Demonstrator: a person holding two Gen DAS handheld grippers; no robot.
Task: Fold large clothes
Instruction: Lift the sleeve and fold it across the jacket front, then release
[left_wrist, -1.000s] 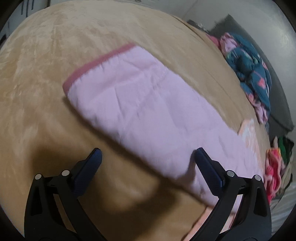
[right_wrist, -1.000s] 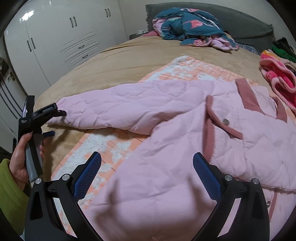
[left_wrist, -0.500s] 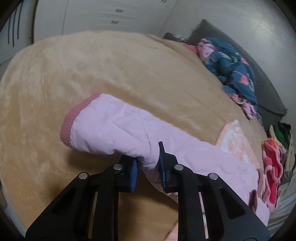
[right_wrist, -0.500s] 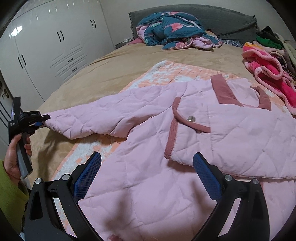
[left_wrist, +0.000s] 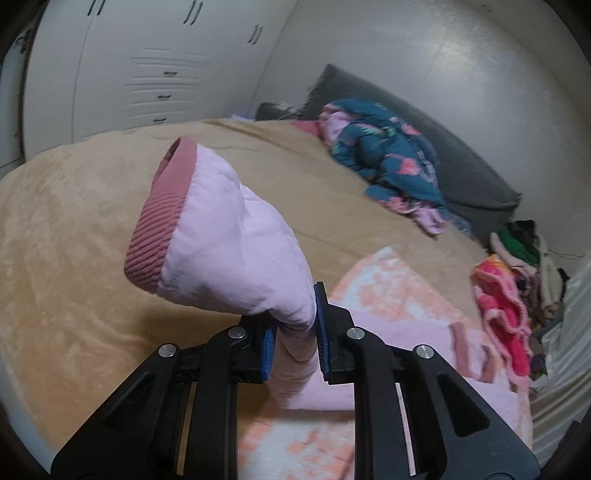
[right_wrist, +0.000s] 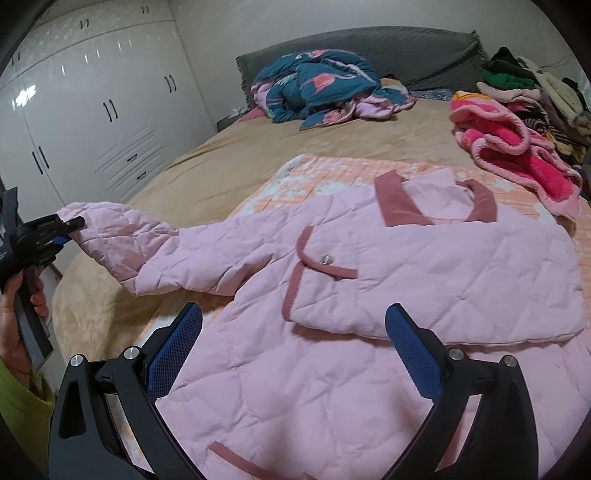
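A pink quilted jacket (right_wrist: 406, 266) with dusty-rose trim lies spread on an orange-and-white blanket (right_wrist: 332, 173) on the bed. My left gripper (left_wrist: 293, 341) is shut on the jacket's left sleeve (left_wrist: 236, 236) near its ribbed rose cuff (left_wrist: 162, 218) and holds the sleeve end lifted above the bed. It also shows in the right wrist view (right_wrist: 59, 230) at the far left, pinching the raised sleeve (right_wrist: 155, 243). My right gripper (right_wrist: 291, 350) is open and empty, hovering over the jacket's lower front.
The tan bedspread (left_wrist: 74, 258) covers the bed. A teal patterned quilt (right_wrist: 317, 85) lies by the grey headboard (right_wrist: 406, 51). A pink fleece garment (right_wrist: 517, 155) and a pile of clothes (right_wrist: 535, 85) sit at the right. White wardrobes (right_wrist: 92, 122) stand at the left.
My left gripper shut on the sleeve near the cuff and lifted it off the bed. My right gripper stayed open and drew back a little over the jacket.
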